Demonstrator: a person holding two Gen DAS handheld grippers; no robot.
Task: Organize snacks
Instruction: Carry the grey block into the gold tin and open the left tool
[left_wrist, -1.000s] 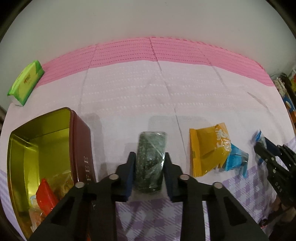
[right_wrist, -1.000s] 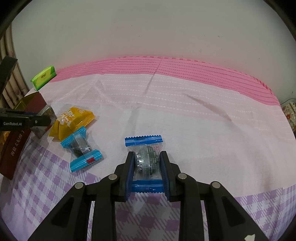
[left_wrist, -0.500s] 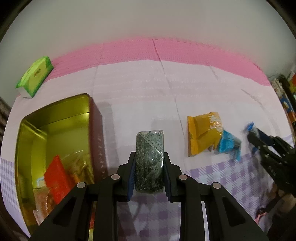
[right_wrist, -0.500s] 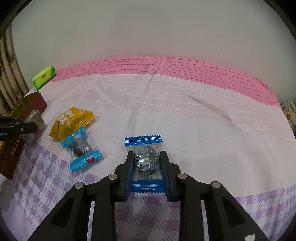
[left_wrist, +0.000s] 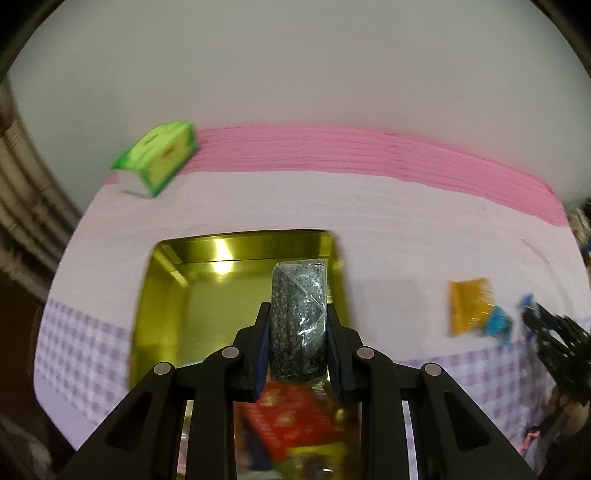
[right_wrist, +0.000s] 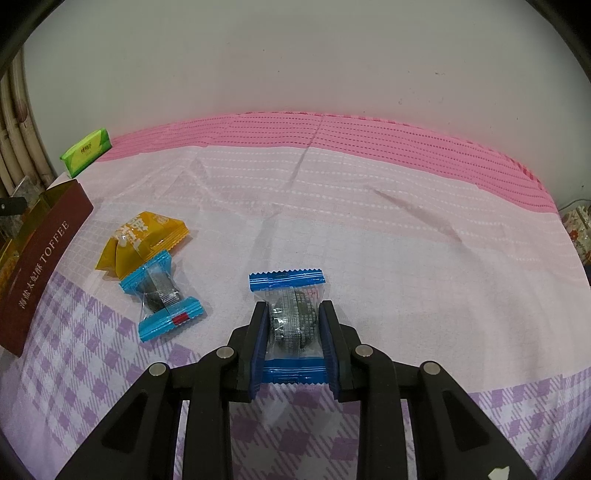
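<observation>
From the left wrist view, one left tool (left_wrist: 297, 339) points steeply down with its two black fingers clamped on a single dark speckled snack bar in clear wrap (left_wrist: 298, 325), which stands upright between the blue pads. It hangs over one open rectangular tin with a gold-coloured inside (left_wrist: 166, 295); the bar's top end shows against the tin's far right corner. In the tin lies one red packet (left_wrist: 291, 417), with blurred wrappers beside it that cannot be counted. On the worktop, under a pink, white and purple-checked cloth (left_wrist: 388, 229), one green tissue pack (left_wrist: 159, 158) sits at the far left corner. Off to the right lie one orange snack packet (left_wrist: 469, 306) and one blue-ended wrapper (left_wrist: 498, 325) touching it. The right tool (left_wrist: 532, 317) shows at the right edge, blurred.

From the right wrist view, one right tool (right_wrist: 293, 339) slants down at the cloth (right_wrist: 406, 258), its fingers pressed together on the middle of a single clear-wrapped dark candy with blue crimped ends (right_wrist: 291, 325), which rests on the cloth. A second candy of the same kind (right_wrist: 162, 295) lies to the left, its far end touching the one orange snack packet (right_wrist: 140, 240). That makes two blue-ended candies and one orange packet here. The tin's maroon side, printed TOFFEE (right_wrist: 40, 266), stands at the left edge, and the green tissue pack (right_wrist: 86, 149) lies beyond it.
</observation>
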